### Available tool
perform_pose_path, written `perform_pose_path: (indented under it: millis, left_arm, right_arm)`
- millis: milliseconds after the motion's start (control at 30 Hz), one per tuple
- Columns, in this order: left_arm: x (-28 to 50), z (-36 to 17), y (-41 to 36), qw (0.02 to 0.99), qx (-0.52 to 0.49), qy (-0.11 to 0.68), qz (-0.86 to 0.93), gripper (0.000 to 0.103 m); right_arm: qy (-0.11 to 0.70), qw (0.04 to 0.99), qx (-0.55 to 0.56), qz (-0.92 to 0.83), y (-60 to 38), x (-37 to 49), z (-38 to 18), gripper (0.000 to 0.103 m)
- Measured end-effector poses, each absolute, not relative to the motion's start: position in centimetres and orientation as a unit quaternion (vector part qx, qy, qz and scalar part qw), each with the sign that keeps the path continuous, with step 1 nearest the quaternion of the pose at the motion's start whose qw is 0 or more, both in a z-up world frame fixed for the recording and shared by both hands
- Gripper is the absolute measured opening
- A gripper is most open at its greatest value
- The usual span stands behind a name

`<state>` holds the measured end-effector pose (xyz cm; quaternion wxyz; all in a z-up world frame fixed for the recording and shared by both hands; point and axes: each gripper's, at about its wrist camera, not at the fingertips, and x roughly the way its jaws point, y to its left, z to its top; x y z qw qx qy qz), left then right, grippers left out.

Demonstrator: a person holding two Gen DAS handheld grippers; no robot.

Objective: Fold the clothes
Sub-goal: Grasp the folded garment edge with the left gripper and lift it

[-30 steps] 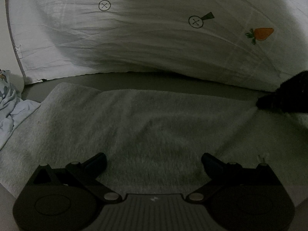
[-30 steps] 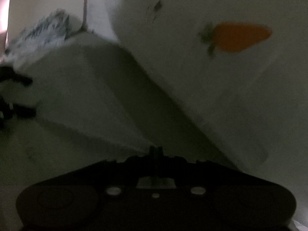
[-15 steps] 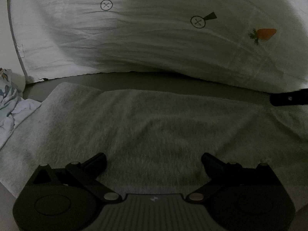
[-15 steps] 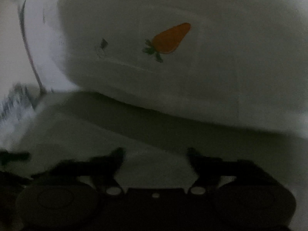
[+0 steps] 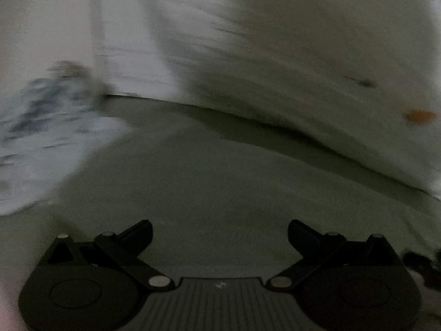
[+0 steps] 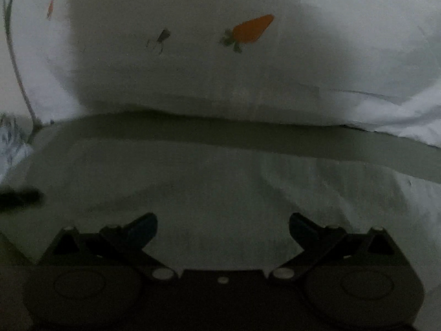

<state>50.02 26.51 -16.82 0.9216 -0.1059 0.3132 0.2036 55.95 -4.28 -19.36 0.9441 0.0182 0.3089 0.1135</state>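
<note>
Two grippers were in view, one per wrist camera, both at the bottom of their frames. The left gripper [image 5: 220, 230] stood with its jaws spread wide and nothing between them. The right gripper [image 6: 222, 224] had just been opening, and its jaws were wide apart with only cloth lying beneath the gap, not pinched.

One grey towel [image 6: 220, 182] lay flat under and ahead of both grippers, filling the lower half of each frame. Its long axis ran left to right across the right wrist view, and its far edge lay as a near-straight line across the middle of that frame. In the left wrist view the same towel [image 5: 209, 182] was blurred, and its far edge slanted down toward the right.

At the left edge of the right wrist view a dark, blurred tip of the left gripper lay over the towel.

One crumpled pale blue patterned garment [image 5: 41, 138] lay at the left, beside the towel's end.

One large white pillow [image 6: 193, 69] lay beyond the towel, apart from its far edge. Two orange carrots showed on it in the right wrist view, one [image 6: 252, 29] at upper centre and one [image 6: 50, 8] at upper left.
</note>
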Motion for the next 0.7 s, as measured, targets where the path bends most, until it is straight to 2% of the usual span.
perform_pose_path:
  millis: [167, 700]
  left_arm:
    - [49.1, -18.6, 31.7, 0.882, -0.145, 0.350, 0.281, 0.103]
    - [51.8, -19.6, 31.7, 0.879, -0.114, 0.331, 0.323, 0.103]
  right_arm:
    - [0.303, 0.947, 0.005, 0.102, -3.3, 55.5, -21.3, 0.103]
    - [0.304, 0.947, 0.011, 0.103, -3.2, 55.7, -21.7, 0.103]
